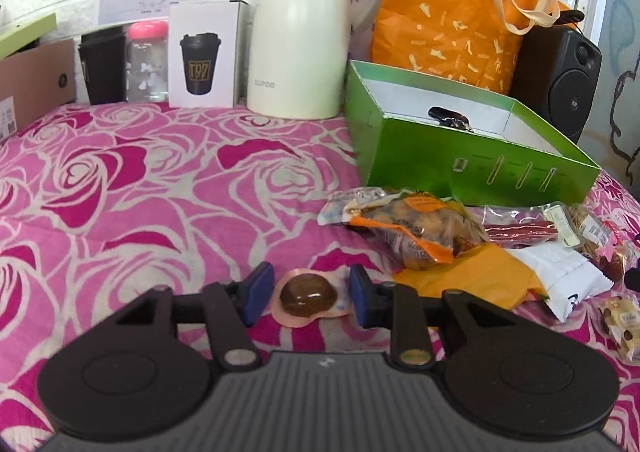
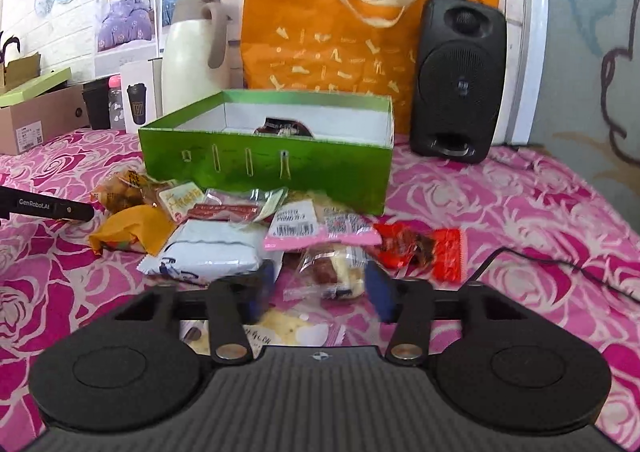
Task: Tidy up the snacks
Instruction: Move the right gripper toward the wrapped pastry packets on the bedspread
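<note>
An open green box (image 1: 460,155) stands on the pink rose cloth, with one dark snack (image 1: 450,117) inside; it also shows in the right wrist view (image 2: 264,163). Several snack packets (image 1: 420,228) lie in a heap in front of it. My left gripper (image 1: 312,292) is open, its blue pads on either side of a round brown jelly cup (image 1: 308,296) lying on the cloth. My right gripper (image 2: 320,286) is open around a clear-wrapped pastry (image 2: 332,272), beside a white packet (image 2: 212,248) and a red packet (image 2: 424,248).
A cream thermos jug (image 1: 300,31), an orange bag (image 1: 460,11) and a black speaker (image 2: 460,79) stand behind the box. A cup carton (image 1: 202,55), a black cup and a pink-lidded bottle line the back. A black cable (image 2: 560,264) runs at right.
</note>
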A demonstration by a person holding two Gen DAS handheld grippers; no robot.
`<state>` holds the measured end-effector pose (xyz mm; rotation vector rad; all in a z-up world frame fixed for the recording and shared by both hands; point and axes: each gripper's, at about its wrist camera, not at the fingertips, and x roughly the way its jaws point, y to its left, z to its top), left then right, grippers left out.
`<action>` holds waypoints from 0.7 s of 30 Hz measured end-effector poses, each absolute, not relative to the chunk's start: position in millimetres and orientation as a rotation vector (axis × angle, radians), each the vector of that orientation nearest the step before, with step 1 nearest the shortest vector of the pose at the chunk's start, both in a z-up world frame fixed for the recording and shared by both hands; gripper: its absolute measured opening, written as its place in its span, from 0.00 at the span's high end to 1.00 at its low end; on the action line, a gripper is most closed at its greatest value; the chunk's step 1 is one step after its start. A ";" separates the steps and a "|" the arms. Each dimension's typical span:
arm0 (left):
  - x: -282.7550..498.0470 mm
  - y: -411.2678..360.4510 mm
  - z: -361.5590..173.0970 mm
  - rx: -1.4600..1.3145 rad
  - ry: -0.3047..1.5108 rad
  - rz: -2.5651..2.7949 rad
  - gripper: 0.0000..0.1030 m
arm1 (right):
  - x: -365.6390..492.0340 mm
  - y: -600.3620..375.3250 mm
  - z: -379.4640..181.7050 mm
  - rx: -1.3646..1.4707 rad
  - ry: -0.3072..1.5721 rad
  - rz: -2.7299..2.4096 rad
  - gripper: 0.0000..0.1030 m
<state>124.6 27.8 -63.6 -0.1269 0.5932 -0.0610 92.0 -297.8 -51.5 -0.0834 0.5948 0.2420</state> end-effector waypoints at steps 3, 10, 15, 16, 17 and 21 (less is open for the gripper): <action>119.8 26.4 -63.4 -0.118 0.589 -0.067 0.74 | 92.9 -298.3 -52.3 -0.073 0.610 0.229 0.33; 102.0 27.5 -55.3 -0.157 0.566 -0.099 0.73 | 102.1 -295.9 -49.2 -0.102 0.619 0.182 0.00; 86.9 19.0 -39.3 -0.144 0.531 -0.152 0.73 | 117.6 -290.9 -51.2 -0.148 0.635 0.164 0.00; 84.1 16.2 -36.2 -0.137 0.523 -0.163 0.73 | 123.0 -290.3 -53.2 -0.151 0.654 0.172 0.00; 81.7 13.4 -33.4 -0.130 0.515 -0.175 0.73 | 127.8 -289.8 -55.8 -0.151 0.681 0.182 0.00; 78.6 6.5 -30.1 -0.133 0.506 -0.200 0.73 | 133.1 -289.1 -61.2 -0.144 0.717 0.179 0.10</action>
